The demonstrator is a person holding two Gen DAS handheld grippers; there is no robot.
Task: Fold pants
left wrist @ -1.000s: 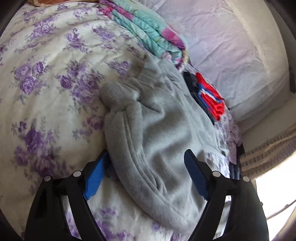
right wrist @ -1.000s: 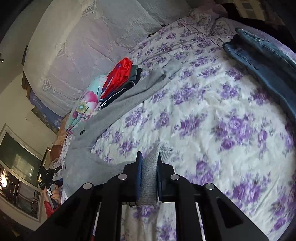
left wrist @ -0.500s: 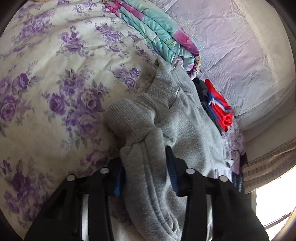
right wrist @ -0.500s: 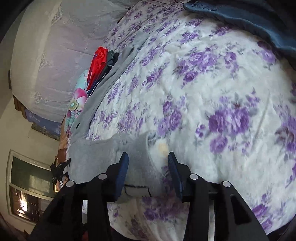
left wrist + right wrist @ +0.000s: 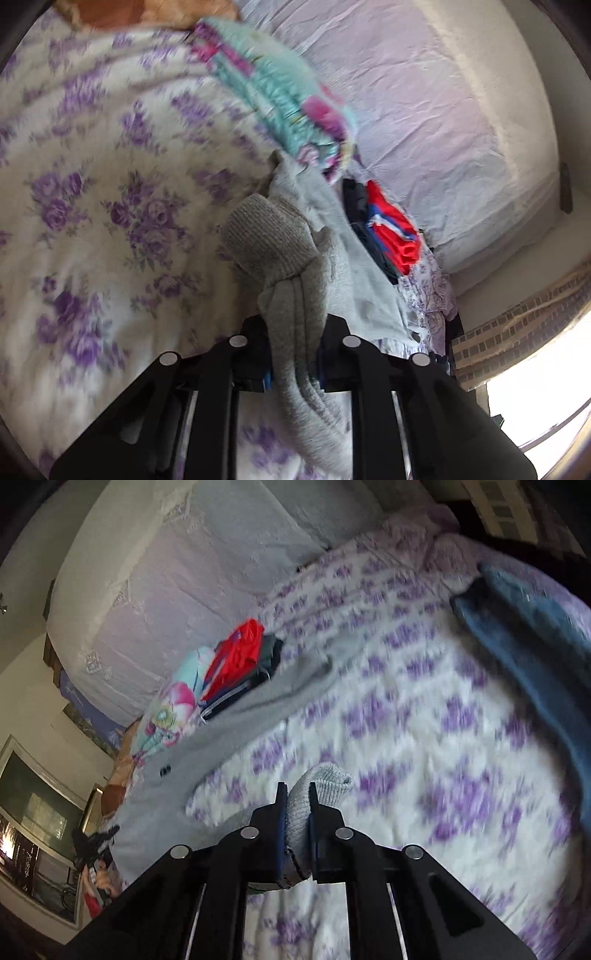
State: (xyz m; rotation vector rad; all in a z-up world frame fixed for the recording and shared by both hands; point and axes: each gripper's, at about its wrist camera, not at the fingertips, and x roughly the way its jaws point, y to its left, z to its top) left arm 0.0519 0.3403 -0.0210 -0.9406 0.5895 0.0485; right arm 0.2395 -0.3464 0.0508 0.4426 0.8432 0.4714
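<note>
Grey sweatpants (image 5: pixel 343 280) lie stretched over a bed with a purple-flowered cover (image 5: pixel 92 206). My left gripper (image 5: pixel 294 326) is shut on a bunched grey leg just behind its ribbed cuff (image 5: pixel 266 236), which sticks out past the fingers, lifted off the cover. In the right wrist view the pants (image 5: pixel 258 701) run from the far clothes pile toward the lower left. My right gripper (image 5: pixel 297 794) is shut on the other ribbed cuff (image 5: pixel 328 779), held a little above the cover. Both views are blurred by motion.
A folded teal and pink cloth (image 5: pixel 288 99) and a pile of red and dark clothes (image 5: pixel 391 232) lie beside the pants near the white padded headboard (image 5: pixel 461 122). Blue jeans (image 5: pixel 535 653) lie at the far right of the bed. A bright window (image 5: pixel 535 406) is at lower right.
My left gripper went from open astride the grey leg to shut on it and rose. My right gripper opened low over the bed, then shut again on the cuff and lifted.
</note>
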